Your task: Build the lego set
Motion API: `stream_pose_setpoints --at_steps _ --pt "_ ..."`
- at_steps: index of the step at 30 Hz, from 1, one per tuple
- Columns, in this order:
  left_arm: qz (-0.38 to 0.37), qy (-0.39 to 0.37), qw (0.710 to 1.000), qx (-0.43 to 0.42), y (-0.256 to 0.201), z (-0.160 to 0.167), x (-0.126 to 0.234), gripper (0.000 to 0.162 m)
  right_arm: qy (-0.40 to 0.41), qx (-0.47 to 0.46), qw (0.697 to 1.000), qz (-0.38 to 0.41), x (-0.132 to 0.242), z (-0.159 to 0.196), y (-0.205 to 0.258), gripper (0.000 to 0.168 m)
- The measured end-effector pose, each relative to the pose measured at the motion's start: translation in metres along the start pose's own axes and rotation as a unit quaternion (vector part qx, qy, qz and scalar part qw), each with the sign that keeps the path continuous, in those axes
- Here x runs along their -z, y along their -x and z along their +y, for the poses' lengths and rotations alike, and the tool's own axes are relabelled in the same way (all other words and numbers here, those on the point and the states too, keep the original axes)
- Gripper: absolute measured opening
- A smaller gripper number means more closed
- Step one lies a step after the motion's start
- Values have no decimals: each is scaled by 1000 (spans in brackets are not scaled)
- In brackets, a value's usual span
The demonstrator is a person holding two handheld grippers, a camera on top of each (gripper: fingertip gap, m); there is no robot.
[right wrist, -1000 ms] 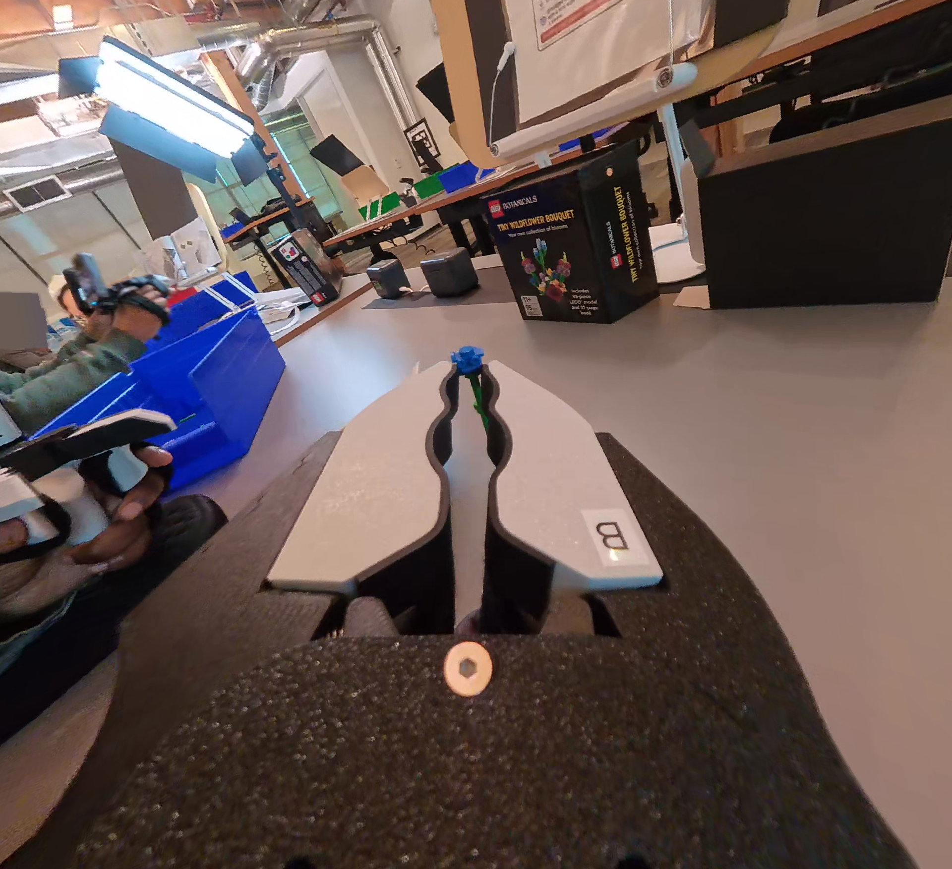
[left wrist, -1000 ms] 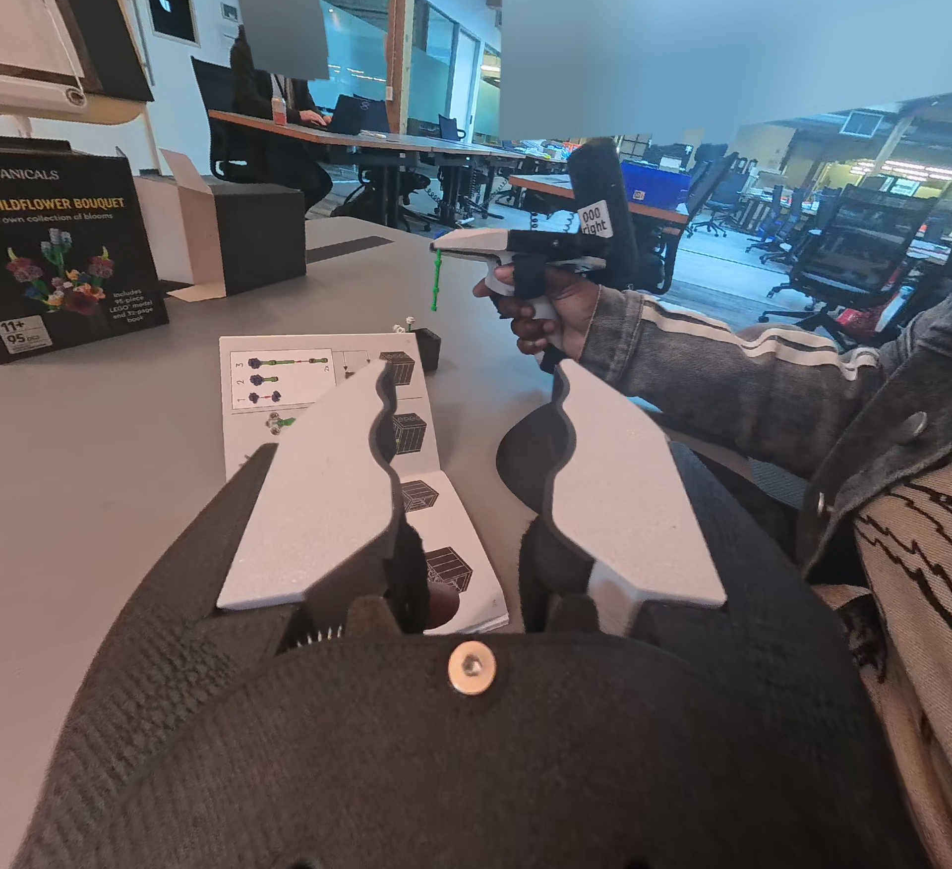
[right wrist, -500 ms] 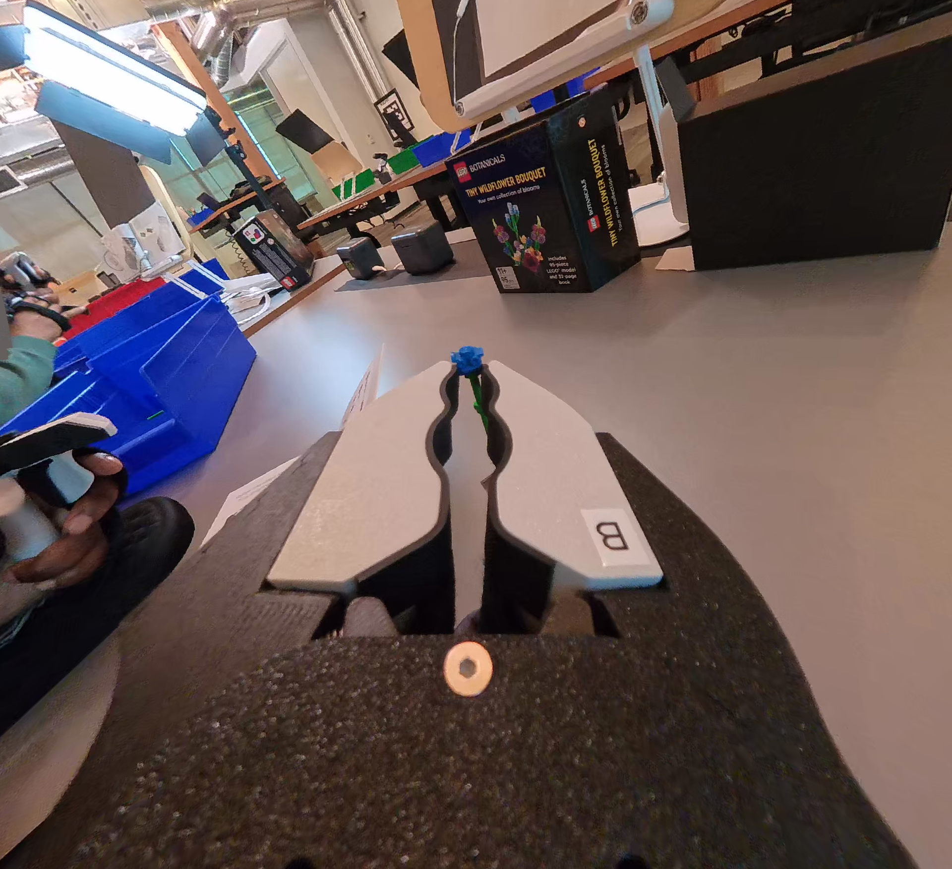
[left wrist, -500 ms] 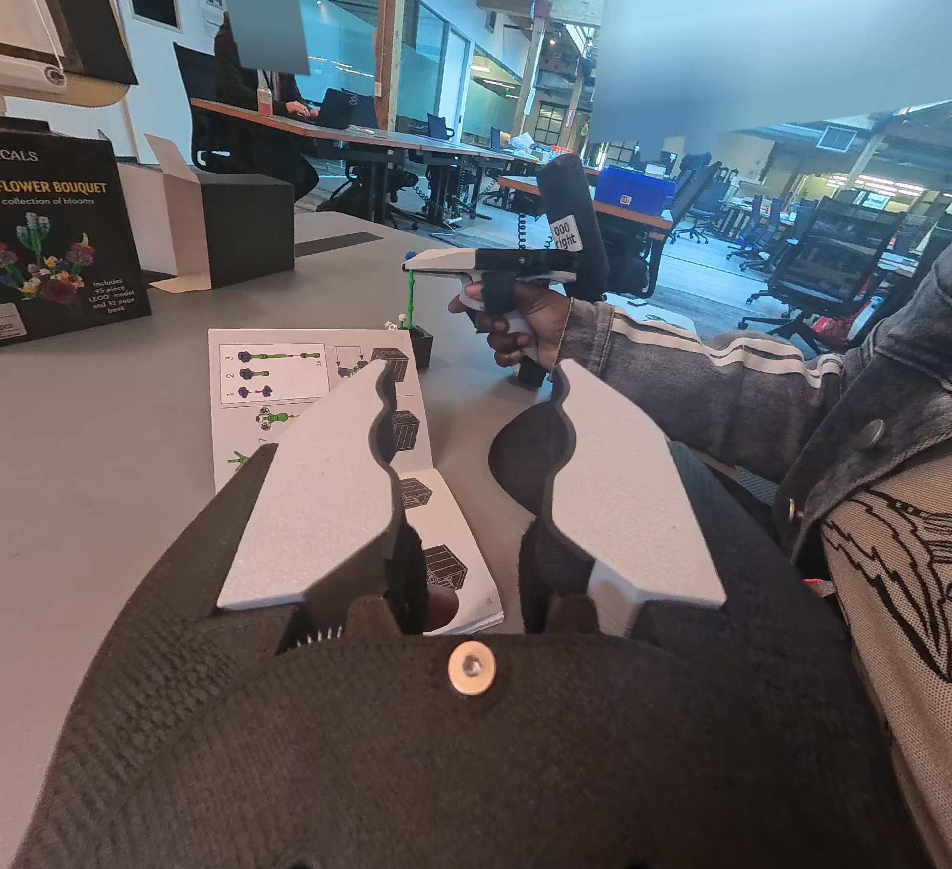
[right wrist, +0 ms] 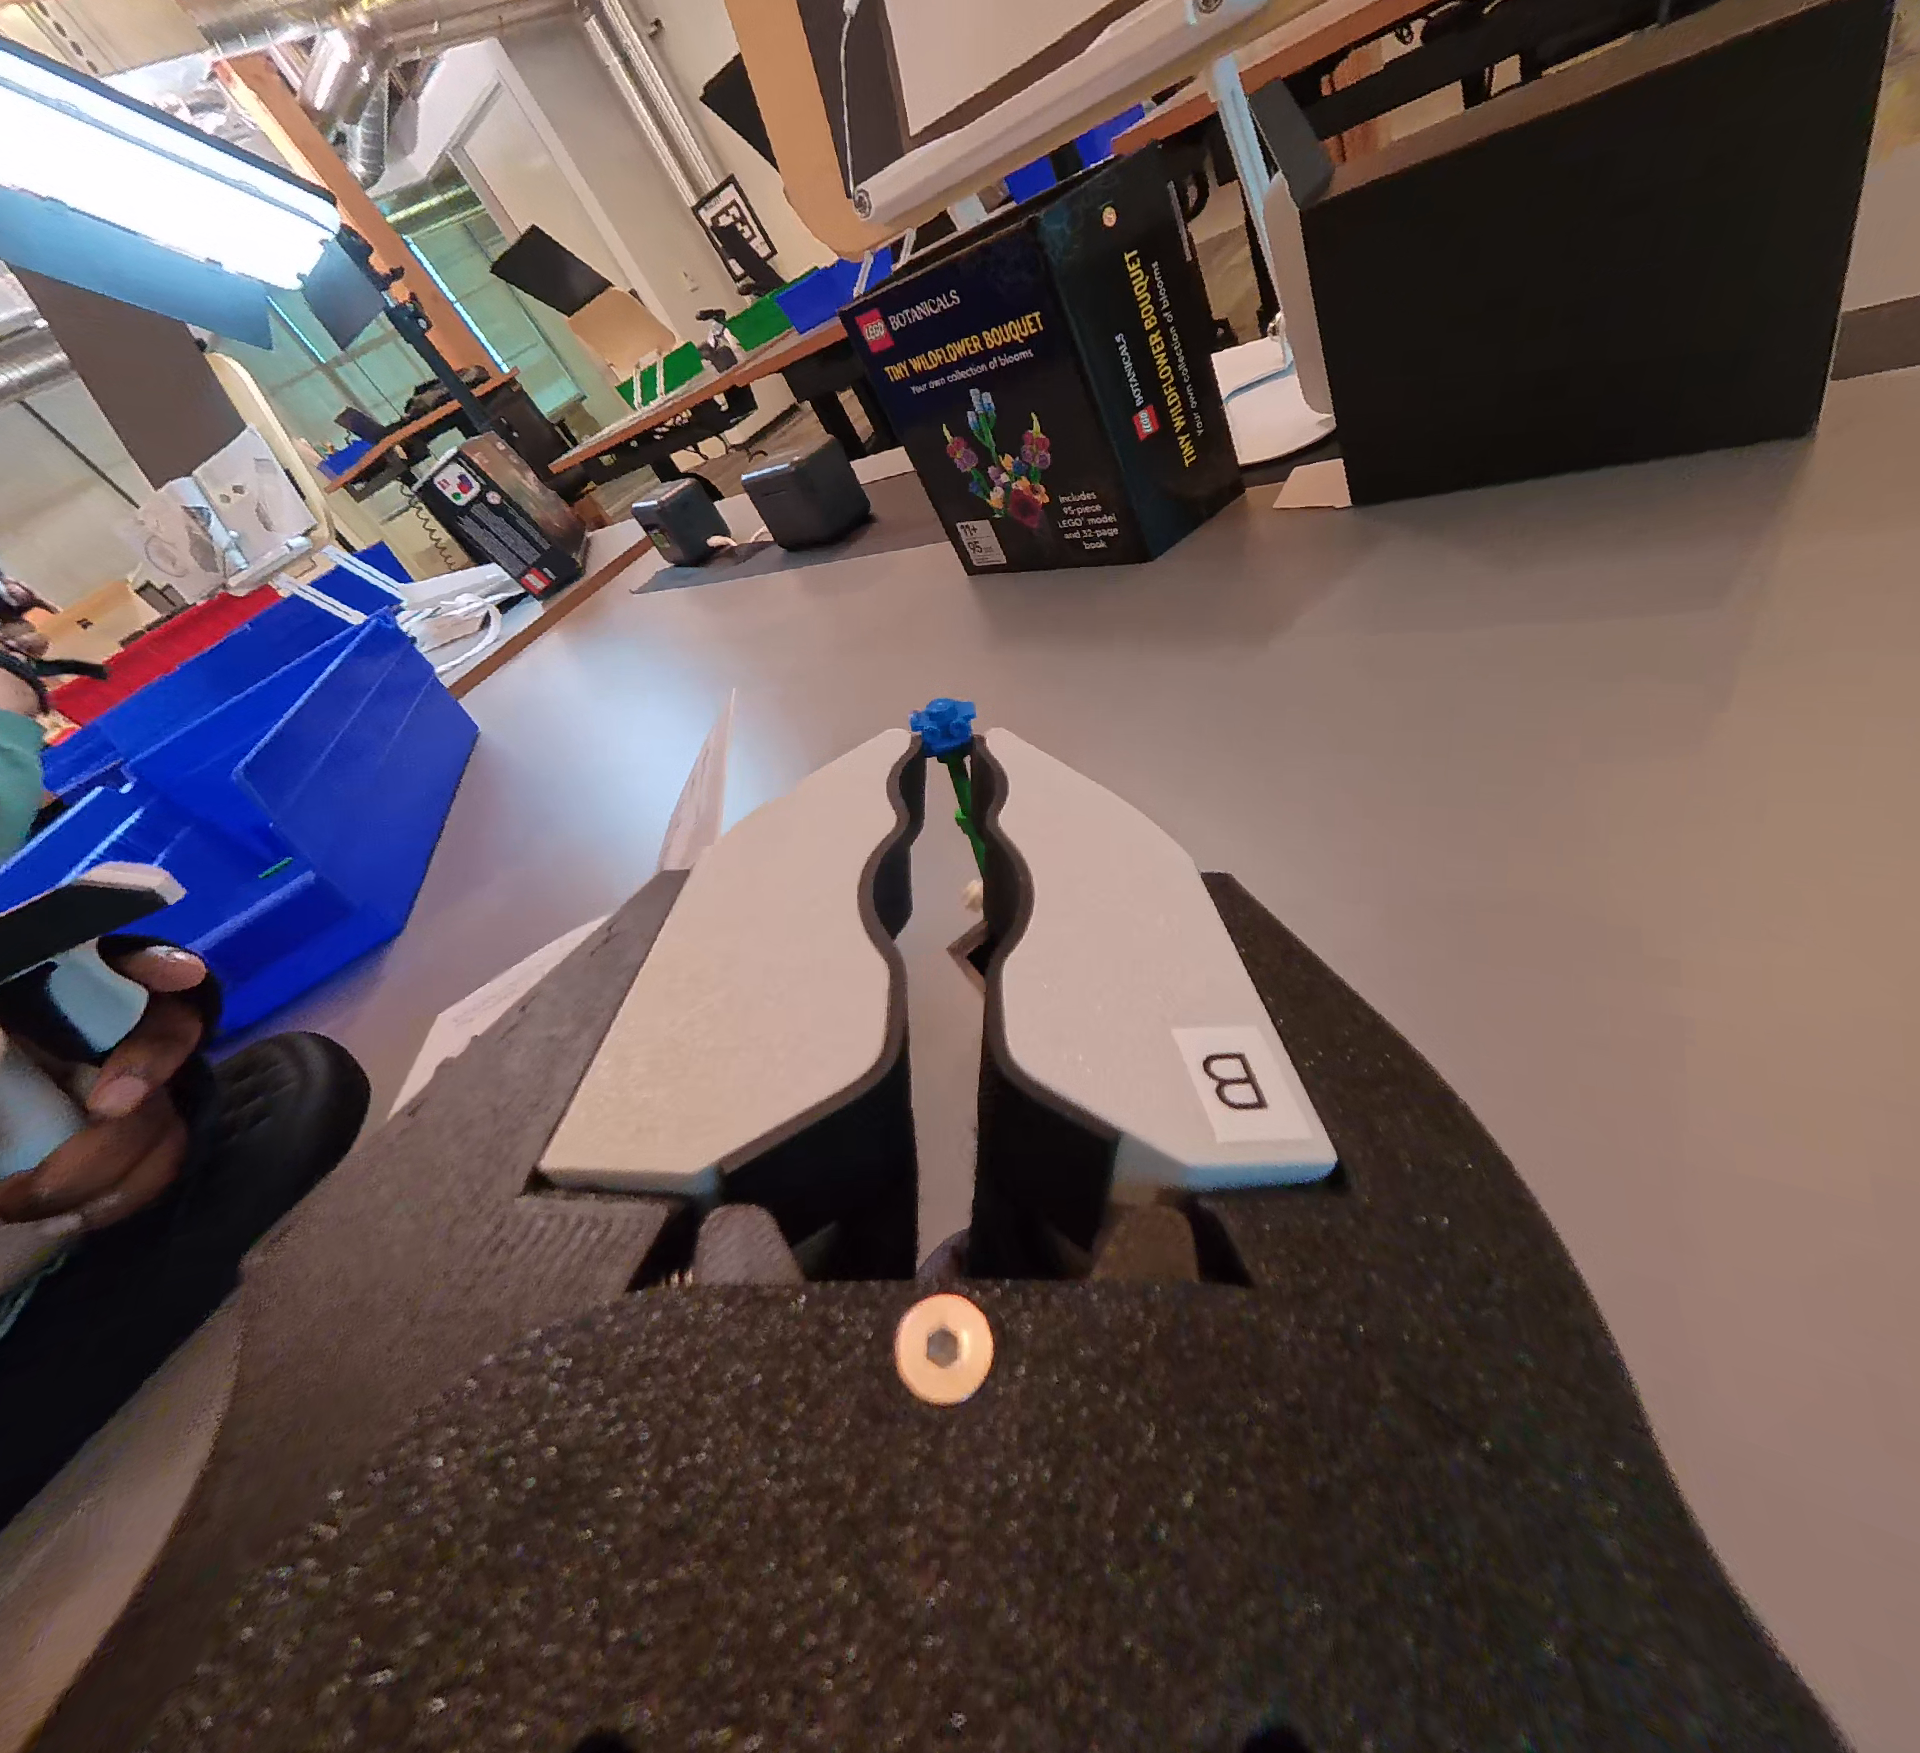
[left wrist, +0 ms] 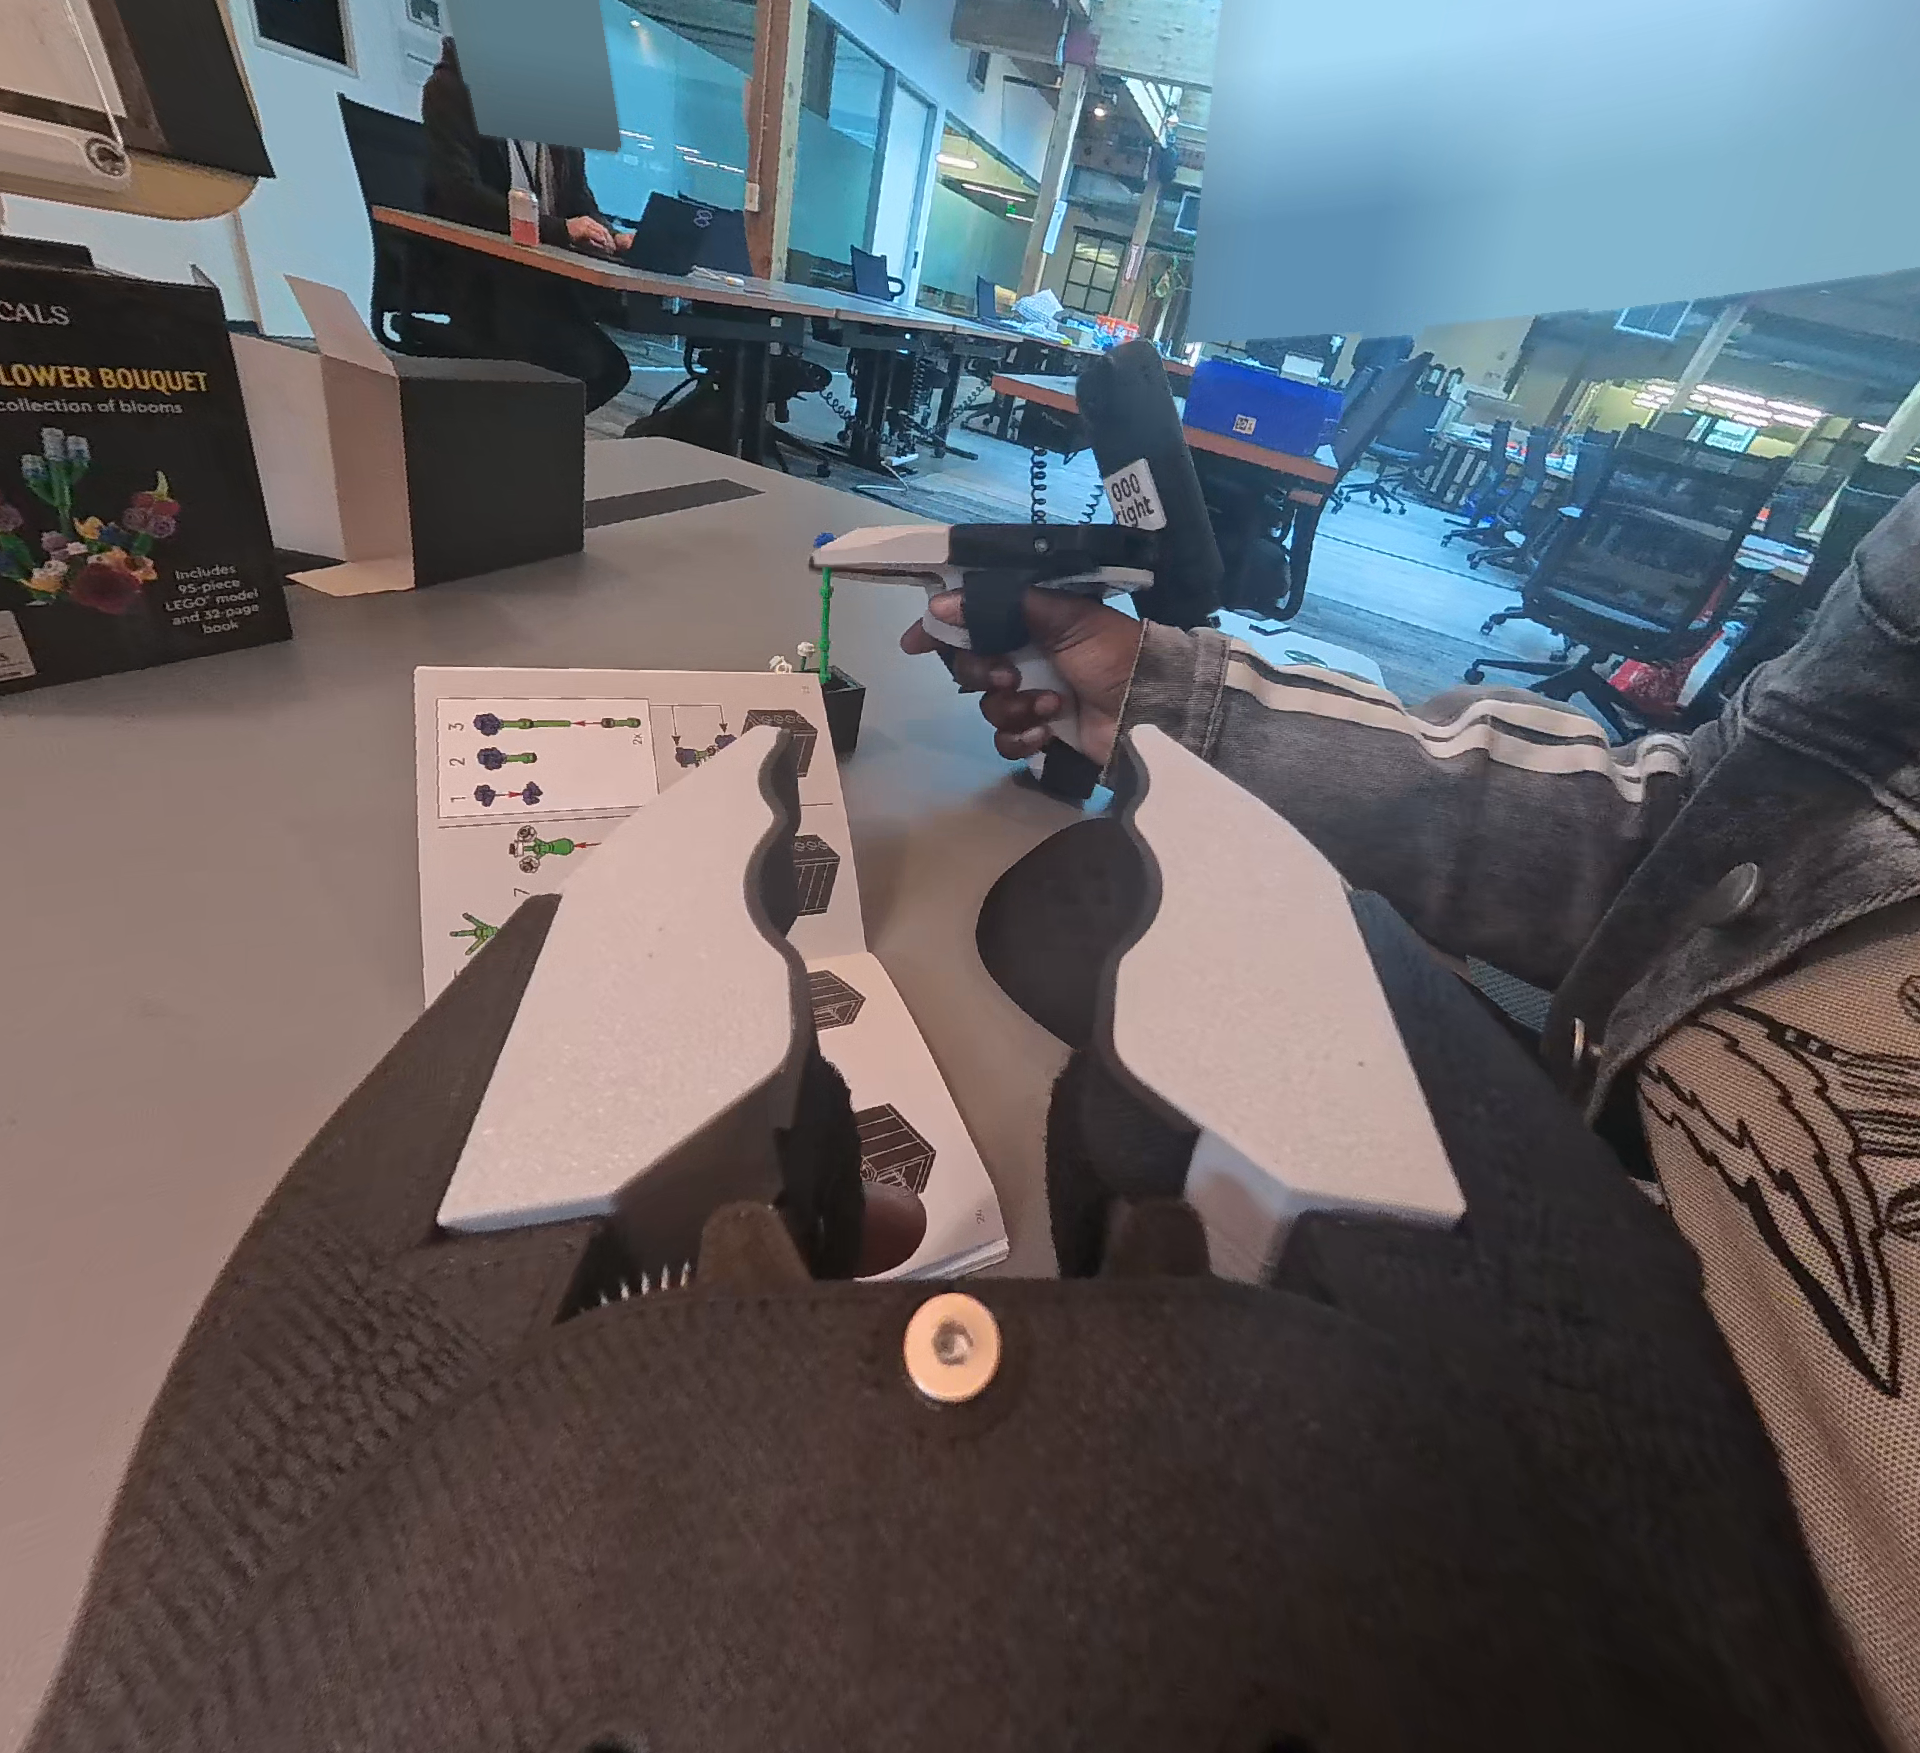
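My right gripper [right wrist: 943, 747] is shut on a green lego flower stem [right wrist: 966, 810] with a blue flower head [right wrist: 941, 724] above its tips. In the left wrist view the right gripper [left wrist: 831, 552] holds the stem [left wrist: 825, 612] upright, its lower end at a small black lego pot [left wrist: 844, 701] that stands on the grey table [left wrist: 208, 851]. A tiny white flower [left wrist: 805, 656] is beside the stem at the pot. My left gripper [left wrist: 951, 747] is open and empty, above the open instruction booklet [left wrist: 540, 768].
The black lego set box [right wrist: 1049, 394] [left wrist: 114, 477] stands at the back of the table, with an open black carton [left wrist: 468, 467] beside it. Blue bins [right wrist: 239, 789] sit off the table's left side. The person's sleeve [left wrist: 1455, 789] lies to the right. Some 20 cm of space lies between my two pairs of fingers.
The right gripper has lowered the stem and moved it left, down to the black pot. The left gripper has stayed open over the booklet.
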State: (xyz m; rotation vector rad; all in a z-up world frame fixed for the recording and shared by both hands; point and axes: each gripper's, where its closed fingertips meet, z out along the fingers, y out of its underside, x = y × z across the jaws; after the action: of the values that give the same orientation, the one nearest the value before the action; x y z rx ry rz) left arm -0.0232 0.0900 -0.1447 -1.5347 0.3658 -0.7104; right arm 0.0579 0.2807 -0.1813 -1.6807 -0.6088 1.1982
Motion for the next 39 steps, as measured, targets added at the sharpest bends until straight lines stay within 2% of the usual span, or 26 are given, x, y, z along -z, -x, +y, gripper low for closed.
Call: stream_pose_setpoints --at_steps 10,20,22,28,32,36,39 --pt "1 0 1000 0 0 0 0 58 -2 -20 999 30 2 3 -9 8" --pt "1 1 1000 -4 -1 0 0 58 76 -49 994 55 -1 26 -16 8" --pt "1 -1 1000 -3 -1 0 0 58 90 -53 993 58 0 30 -17 13" --pt "2 0 1000 -7 -2 0 0 58 76 -66 993 60 5 26 -20 15" --pt "1 -2 1000 -5 -1 -1 1 58 47 -64 995 54 11 17 -17 16" --pt "1 -2 1000 -6 -1 -1 0 58 -37 -52 998 6 20 -8 0 21" --pt "-2 -5 1000 -8 -1 -1 1 58 -115 7 993 -37 35 -33 26 23"
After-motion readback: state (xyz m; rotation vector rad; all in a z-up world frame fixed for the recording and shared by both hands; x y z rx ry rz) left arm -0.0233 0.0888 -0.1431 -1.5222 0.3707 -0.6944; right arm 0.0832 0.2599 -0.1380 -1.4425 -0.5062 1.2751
